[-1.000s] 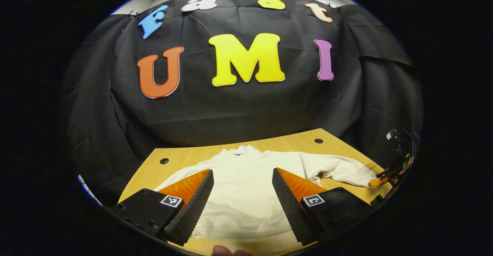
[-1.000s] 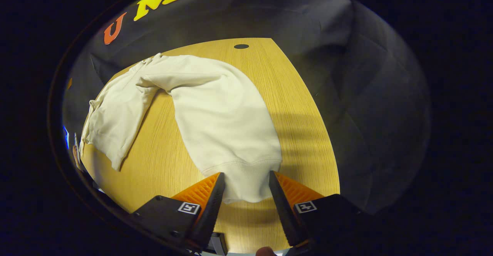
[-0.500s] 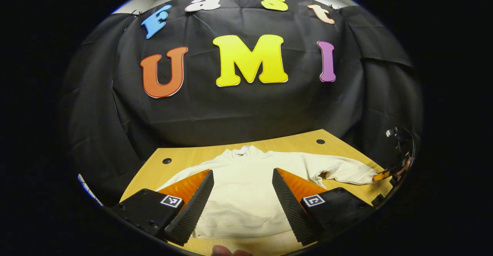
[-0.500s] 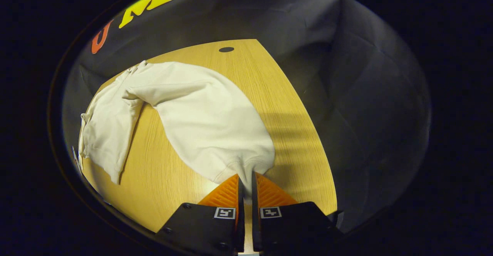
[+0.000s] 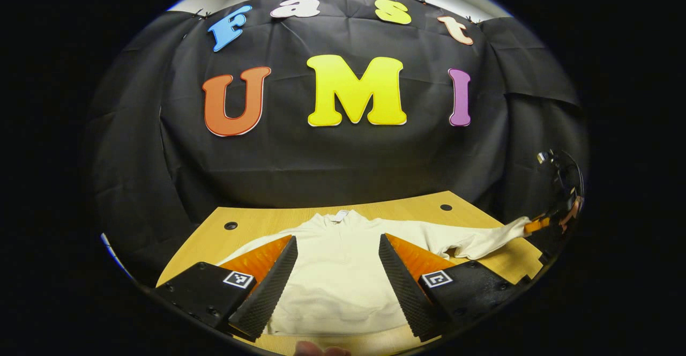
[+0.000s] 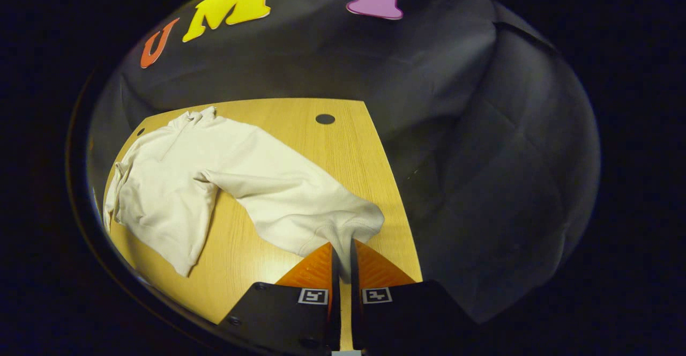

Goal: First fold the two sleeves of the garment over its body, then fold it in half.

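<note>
The pale wooden surface (image 6: 343, 147) carries the cream long-sleeved sweatshirt (image 6: 177, 184), which lies spread with its collar toward the black cloth wall. Half a second ago its right sleeve (image 6: 300, 206) lay flat along the surface; now the cuff is raised off the wood and drawn outward, so the sleeve hangs in a loose span from the shoulder. The right gripper (image 6: 343, 254) is clenched on that cuff, as it was half a second ago, both fingers pressing the ribbed fabric between them. In the left gripper view it shows far off at the surface's edge (image 5: 538, 224), the sleeve (image 5: 482, 240) stretched up to it. The left gripper (image 5: 337, 275) hangs wide apart above the sweatshirt's body (image 5: 337, 259), grasping nothing, much as before.
</note>
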`<state>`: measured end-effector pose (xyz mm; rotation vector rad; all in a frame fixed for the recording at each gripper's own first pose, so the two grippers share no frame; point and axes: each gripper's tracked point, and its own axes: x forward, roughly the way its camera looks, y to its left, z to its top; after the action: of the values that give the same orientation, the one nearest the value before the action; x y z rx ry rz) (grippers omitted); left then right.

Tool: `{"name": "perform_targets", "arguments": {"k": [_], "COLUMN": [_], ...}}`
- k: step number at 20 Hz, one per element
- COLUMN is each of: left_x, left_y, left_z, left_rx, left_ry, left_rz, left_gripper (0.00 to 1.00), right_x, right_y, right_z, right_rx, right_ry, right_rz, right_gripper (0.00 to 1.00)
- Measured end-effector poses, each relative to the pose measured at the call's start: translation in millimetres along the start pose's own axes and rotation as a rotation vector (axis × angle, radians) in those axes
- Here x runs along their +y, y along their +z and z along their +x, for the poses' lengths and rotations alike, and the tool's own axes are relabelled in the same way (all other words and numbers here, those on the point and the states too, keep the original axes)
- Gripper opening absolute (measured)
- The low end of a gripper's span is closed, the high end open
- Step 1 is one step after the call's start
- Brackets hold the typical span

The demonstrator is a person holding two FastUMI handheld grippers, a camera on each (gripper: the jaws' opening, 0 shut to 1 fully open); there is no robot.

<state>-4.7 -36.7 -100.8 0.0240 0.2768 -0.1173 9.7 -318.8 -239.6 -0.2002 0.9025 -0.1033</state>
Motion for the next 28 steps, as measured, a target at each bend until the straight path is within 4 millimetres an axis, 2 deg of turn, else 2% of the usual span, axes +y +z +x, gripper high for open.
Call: {"name": "perform_targets", "arguments": {"k": [4,7,9,13,14,17,21,24,28], "left_x": [21,43,59,94,104,139,179,194,204], "left_y": [-1,-3,-3,-10,-11,-14,-22,-26,-32], "left_z": [-1,-4,-7,-16,-21,-37,-60,-77,-92], "left_rx": [-0.020,-0.030,-0.037,-0.039,-0.036,-0.050,-0.049,-0.044,-0.052], "left_ry": [0.020,0.055,0.085,0.152,0.175,0.251,0.358,0.408,0.436], "left_rz": [-0.010,-0.032,-0.055,-0.095,-0.105,-0.120,-0.102,-0.103,-0.093], "left_gripper": [0.98,0.98,0.98,0.98,0.98,0.98,0.98,0.98,0.98], "right_x": [15,41,73,160,188,276,380,440,508], "right_y": [84,146,180,238,244,254,257,249,220], "right_z": [-18,-35,-45,-50,-52,-47,-43,-30,8], "right_rx": [-0.106,-0.189,-0.242,-0.345,-0.359,-0.384,-0.417,-0.397,-0.340], "right_ry": [0.009,0.028,0.070,0.165,0.201,0.320,0.486,0.588,0.664], "right_rz": [-0.141,-0.229,-0.297,-0.458,-0.487,-0.575,-0.611,-0.605,-0.660], "right_gripper": [0.08,0.08,0.08,0.08,0.06,0.08,0.08,0.08,0.08]}}
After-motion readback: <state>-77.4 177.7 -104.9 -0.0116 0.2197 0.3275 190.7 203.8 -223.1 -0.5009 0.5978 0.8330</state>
